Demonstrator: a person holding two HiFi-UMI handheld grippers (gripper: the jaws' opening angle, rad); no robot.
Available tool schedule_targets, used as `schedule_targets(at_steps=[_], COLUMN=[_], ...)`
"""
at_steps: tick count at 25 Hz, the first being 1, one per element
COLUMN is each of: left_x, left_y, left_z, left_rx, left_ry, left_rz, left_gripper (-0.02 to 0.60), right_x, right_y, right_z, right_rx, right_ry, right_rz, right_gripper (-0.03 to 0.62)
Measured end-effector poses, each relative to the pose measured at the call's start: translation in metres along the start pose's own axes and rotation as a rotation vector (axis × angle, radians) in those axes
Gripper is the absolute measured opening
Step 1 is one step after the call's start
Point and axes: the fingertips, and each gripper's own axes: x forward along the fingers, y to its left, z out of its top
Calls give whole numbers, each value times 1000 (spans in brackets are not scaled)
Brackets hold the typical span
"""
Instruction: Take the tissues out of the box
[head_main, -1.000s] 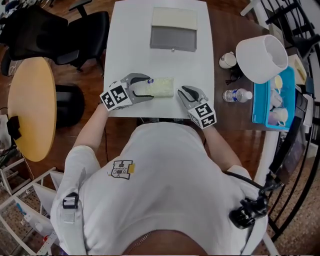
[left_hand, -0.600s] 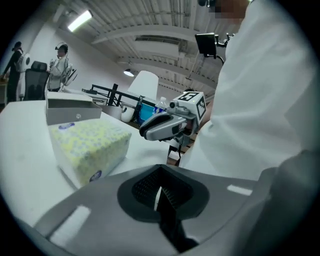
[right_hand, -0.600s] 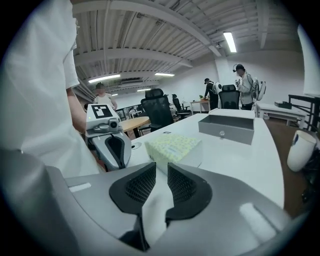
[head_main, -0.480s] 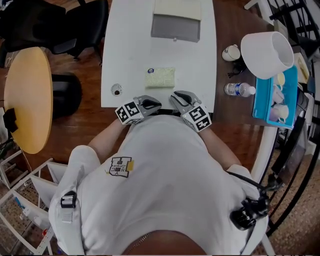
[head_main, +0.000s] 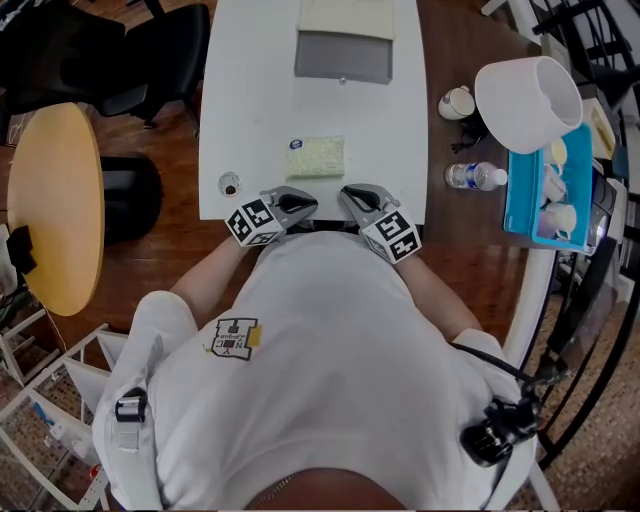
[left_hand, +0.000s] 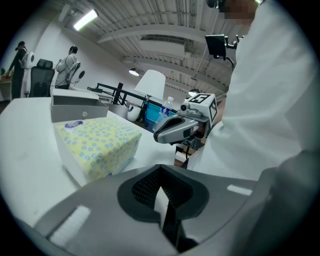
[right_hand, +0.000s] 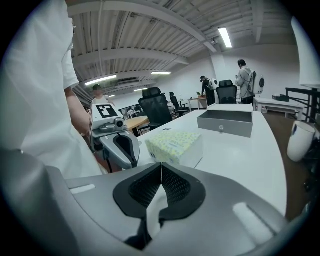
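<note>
– Fingers first: how do they stand?

– On the left gripper (left_hand: 161, 170) the fingers (left_hand: 142, 189) are pressed together, and I see nothing between them. The right gripper (right_hand: 161, 167) is the same: its two sides meet and it holds nothing.

– Where are the grippers?

– Both are at the near edge of the white table (head_main: 240, 110), close in front of the person's shirt (head_main: 320, 380). Their tips are turned toward each other, with a gap between them.

– And the tissue box?

– From my screen, the tissue box (head_main: 316, 157) lies flat on the table, a little farther than the grippers and about between them. It touches neither one. Its top has a yellow pattern.

– What is beyond it?

– At the far end of the same table stands a grey drawer box (head_main: 345, 68). On the brown table (head_main: 450, 230) to the right lies a water bottle (head_main: 475, 177), and right of it is a blue tray (head_main: 522, 190).
</note>
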Motion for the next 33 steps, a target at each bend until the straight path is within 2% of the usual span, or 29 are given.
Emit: schedule_targets(at_steps=[33], left_x=[1], left_y=[-3], left_z=[3], left_rx=[-1], left_ry=[-11], left_rz=[-9], left_gripper=[0], right_x=[5], right_y=[4], right_z=[-3], right_rx=[-37], right_ry=[33], right_rz=[6], right_gripper=[0])
